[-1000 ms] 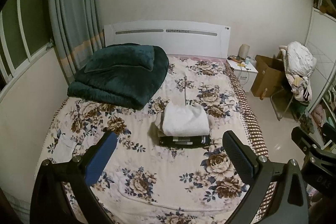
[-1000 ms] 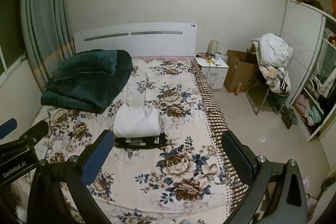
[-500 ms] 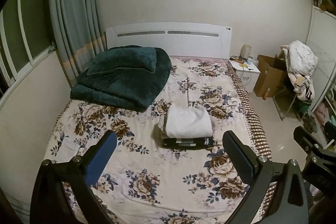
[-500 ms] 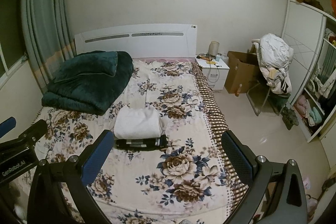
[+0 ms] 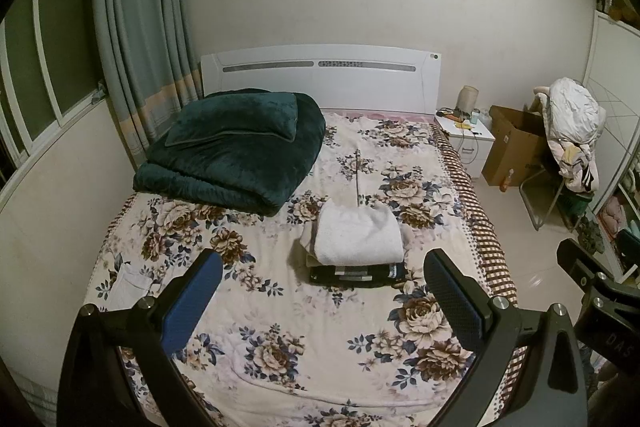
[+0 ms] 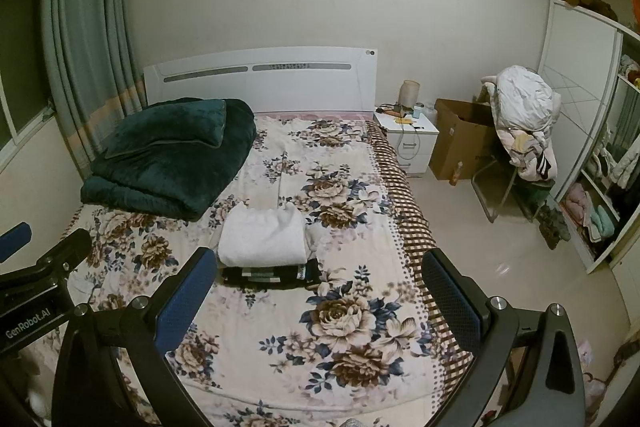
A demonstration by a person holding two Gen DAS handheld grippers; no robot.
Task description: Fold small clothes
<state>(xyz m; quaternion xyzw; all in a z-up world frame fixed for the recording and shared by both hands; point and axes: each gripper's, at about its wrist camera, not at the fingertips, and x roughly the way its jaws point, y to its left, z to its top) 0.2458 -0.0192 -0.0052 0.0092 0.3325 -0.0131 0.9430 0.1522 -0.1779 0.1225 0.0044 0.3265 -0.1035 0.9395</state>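
Observation:
A stack of folded clothes lies in the middle of the floral bed (image 5: 280, 307) (image 6: 360, 227): a white folded garment (image 5: 358, 237) (image 6: 262, 237) on top, a black patterned one (image 5: 356, 273) (image 6: 272, 274) underneath. My left gripper (image 5: 322, 293) hovers open above the bed's near end, short of the stack, with nothing between its fingers. My right gripper (image 6: 316, 289) is also open and empty, held at a similar height to the right. Each gripper's body shows at the edge of the other's view.
A folded dark green blanket (image 5: 236, 155) (image 6: 168, 155) fills the bed's far left by the white headboard (image 5: 320, 75). Right of the bed stand a white nightstand (image 6: 408, 135), a cardboard box (image 6: 460, 139), a chair piled with clothes (image 6: 524, 123) and shelves (image 6: 600, 187).
Both grippers have drawn slightly back and up from the bed, so the stack sits a little farther off. Both stay open.

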